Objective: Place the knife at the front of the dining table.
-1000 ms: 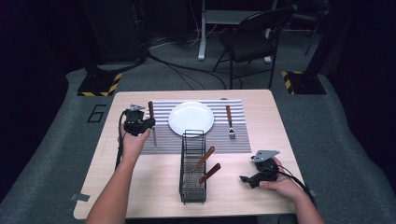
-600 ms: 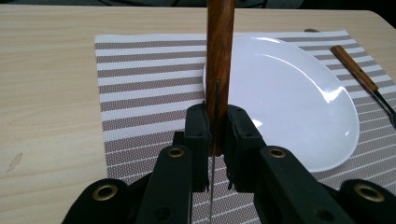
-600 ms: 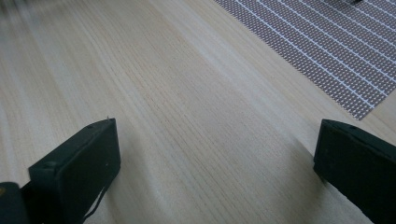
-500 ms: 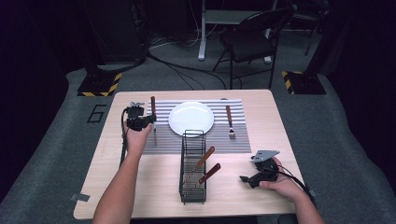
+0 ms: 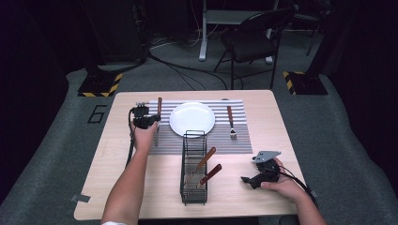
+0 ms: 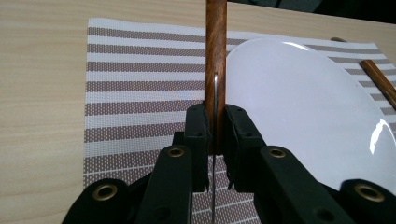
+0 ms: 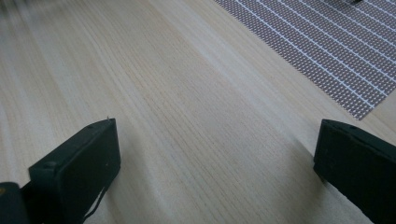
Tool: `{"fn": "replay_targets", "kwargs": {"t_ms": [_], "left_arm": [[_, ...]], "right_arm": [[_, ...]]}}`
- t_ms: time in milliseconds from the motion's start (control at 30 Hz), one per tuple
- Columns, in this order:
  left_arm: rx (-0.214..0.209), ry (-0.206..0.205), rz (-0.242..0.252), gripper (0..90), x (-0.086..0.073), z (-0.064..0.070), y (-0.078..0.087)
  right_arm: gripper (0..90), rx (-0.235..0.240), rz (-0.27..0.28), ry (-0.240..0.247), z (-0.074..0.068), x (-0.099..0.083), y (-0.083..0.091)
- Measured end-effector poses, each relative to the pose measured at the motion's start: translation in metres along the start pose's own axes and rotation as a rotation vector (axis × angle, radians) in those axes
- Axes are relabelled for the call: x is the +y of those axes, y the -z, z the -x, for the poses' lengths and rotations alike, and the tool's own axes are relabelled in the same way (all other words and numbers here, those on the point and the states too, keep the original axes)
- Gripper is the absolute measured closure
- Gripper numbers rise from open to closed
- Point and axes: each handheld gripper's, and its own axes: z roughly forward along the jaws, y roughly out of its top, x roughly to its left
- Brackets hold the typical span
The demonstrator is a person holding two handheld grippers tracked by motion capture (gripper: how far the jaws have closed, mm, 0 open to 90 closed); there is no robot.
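- Pinching a knife, the left gripper holds it on the striped mat, just beside the white plate.
- The right gripper rests wide apart over the bare table.

A large numeral "6" is marked on the grey floor left of the table.
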Motion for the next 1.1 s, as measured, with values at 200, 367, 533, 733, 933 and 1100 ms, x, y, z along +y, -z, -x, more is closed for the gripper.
{"fn": "replay_targets", "kwargs": {"t_ms": [200, 367, 533, 733, 933, 1100], "left_arm": [[0.017, 0.022, -0.015, 80.4, -0.004, -0.004, -0.014], [0.008, 0.080, -0.028, 80.4, -0.006, -0.012, -0.022], [0.032, 0.100, -0.055, 80.6, -0.012, -0.016, -0.033], [0.041, 0.114, -0.044, 80.5, -0.014, -0.016, -0.037], [0.045, 0.152, -0.027, 80.6, -0.014, -0.022, -0.038], [0.050, 0.170, -0.029, 80.5, -0.016, -0.023, -0.041]], "right_arm": [[0.0, 0.001, 0.000, 0.000, 0.000, 0.000, 0.000], [0.0, 0.000, 0.000, 0.000, 0.000, 0.000, 0.000], [0.0, 0.000, 0.000, 0.000, 0.000, 0.000, 0.000], [0.0, 0.000, 0.000, 0.000, 0.000, 0.000, 0.000], [0.0, 0.000, 0.000, 0.000, 0.000, 0.000, 0.000], [0.0, -0.001, 0.002, -0.006, 0.000, 0.000, 0.000]]}}
